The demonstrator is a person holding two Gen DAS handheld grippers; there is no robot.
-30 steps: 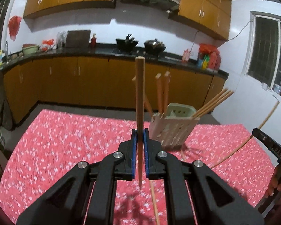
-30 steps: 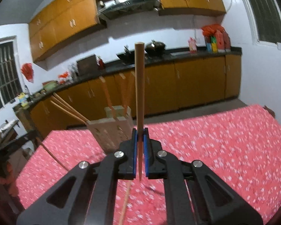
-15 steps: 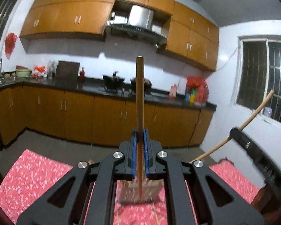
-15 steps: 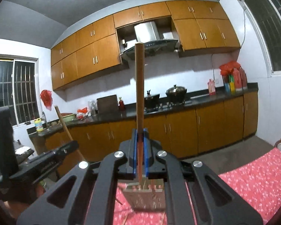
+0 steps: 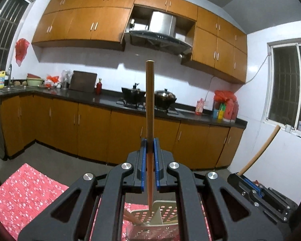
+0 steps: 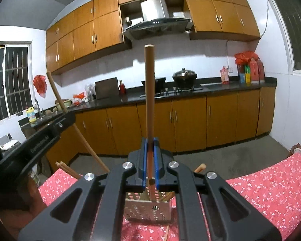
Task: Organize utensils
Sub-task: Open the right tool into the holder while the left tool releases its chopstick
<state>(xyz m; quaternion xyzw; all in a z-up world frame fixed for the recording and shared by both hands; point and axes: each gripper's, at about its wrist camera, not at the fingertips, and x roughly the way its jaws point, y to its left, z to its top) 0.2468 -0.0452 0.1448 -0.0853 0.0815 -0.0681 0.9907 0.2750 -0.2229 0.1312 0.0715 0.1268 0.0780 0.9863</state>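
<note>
My left gripper (image 5: 150, 150) is shut on a wooden chopstick (image 5: 149, 100) held upright, its thin tip just above the perforated utensil holder (image 5: 162, 217) below. My right gripper (image 6: 149, 150) is shut on another upright chopstick (image 6: 149, 92), its lower end inside the same holder (image 6: 148, 208). Several chopsticks (image 6: 67, 167) lean out of the holder. The right gripper (image 5: 250, 186) shows at the left wrist view's lower right. The left gripper (image 6: 40, 138) shows at the right wrist view's left.
The holder stands on a table with a red flowered cloth (image 6: 271, 180), also in the left wrist view (image 5: 24, 188). A loose chopstick (image 6: 166, 233) lies on the cloth by the holder. Kitchen cabinets and a counter (image 5: 90, 98) run behind.
Both grippers have tilted upward and come over the holder, each keeping its chopstick. The chopstick tips have lowered to the holder's opening.
</note>
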